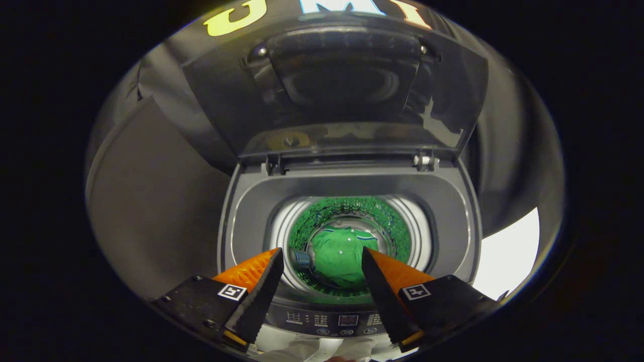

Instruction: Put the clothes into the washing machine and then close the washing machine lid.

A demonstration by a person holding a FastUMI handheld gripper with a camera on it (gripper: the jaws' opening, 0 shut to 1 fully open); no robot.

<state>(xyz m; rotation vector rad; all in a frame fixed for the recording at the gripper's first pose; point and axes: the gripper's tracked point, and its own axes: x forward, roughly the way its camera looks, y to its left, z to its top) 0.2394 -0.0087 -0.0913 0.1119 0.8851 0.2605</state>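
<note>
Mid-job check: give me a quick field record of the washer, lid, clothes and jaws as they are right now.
washing machine: top-loader, opening faces the gripper
lid: raised, standing open behind the drum
drum: perforated wall tinted green
green garment: lying at the bottom of the drum
control panel: on the front edge, below the jaws
gripper: jaws open, holding nothing, above the drum opening
task state: clothes in, lid not yet closed
</note>
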